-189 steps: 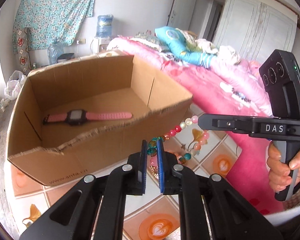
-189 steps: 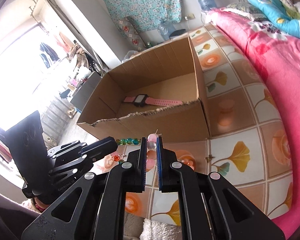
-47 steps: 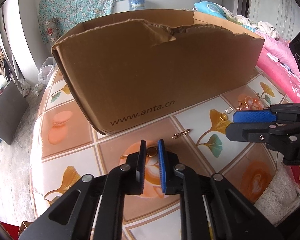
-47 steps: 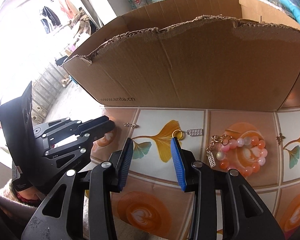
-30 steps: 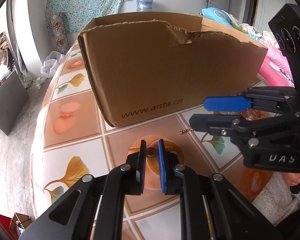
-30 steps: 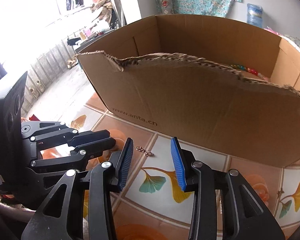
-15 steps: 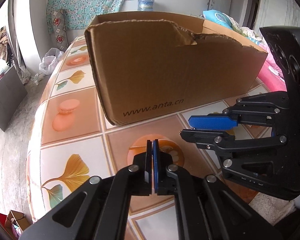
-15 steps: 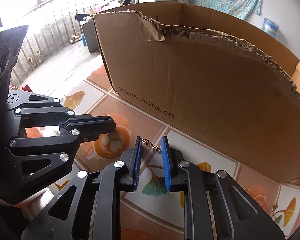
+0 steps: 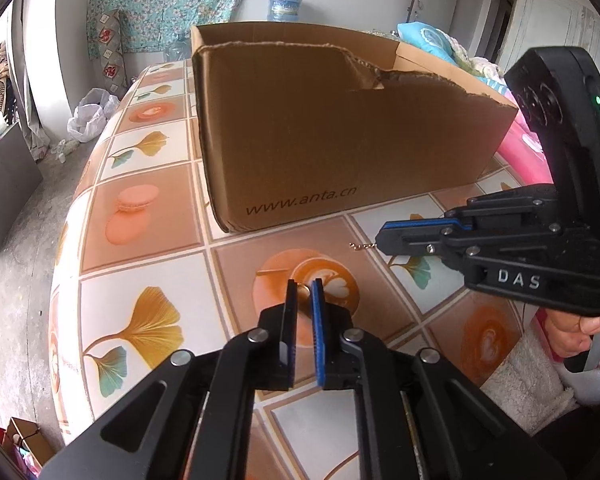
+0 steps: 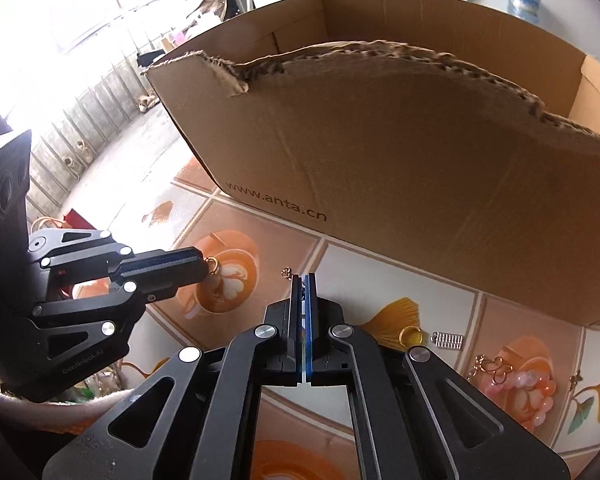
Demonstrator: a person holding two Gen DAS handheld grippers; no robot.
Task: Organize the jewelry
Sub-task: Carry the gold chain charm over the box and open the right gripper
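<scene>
I have a thin gold chain point(image 10: 287, 273) pinched in my right gripper point(image 10: 305, 280): its jaws have just been closing and now sit flat together, with one end of the chain trailing onto the tablecloth point(image 9: 148, 216) just in front of the cardboard box point(image 9: 340, 128). My left gripper point(image 9: 305, 292) is nearly closed on a small gold ring point(image 10: 213, 265) at its tips. To do this well, I'd lift both straight up slowly, check the chain hangs free rather than slipping out, clear the torn front wall, and release only once I'm over the box. More pieces, a beaded bracelet point(image 10: 520, 384) among them, wait on the cloth to the right. The box reads "www.anta.cn"; the right tool's body says "DAS".
</scene>
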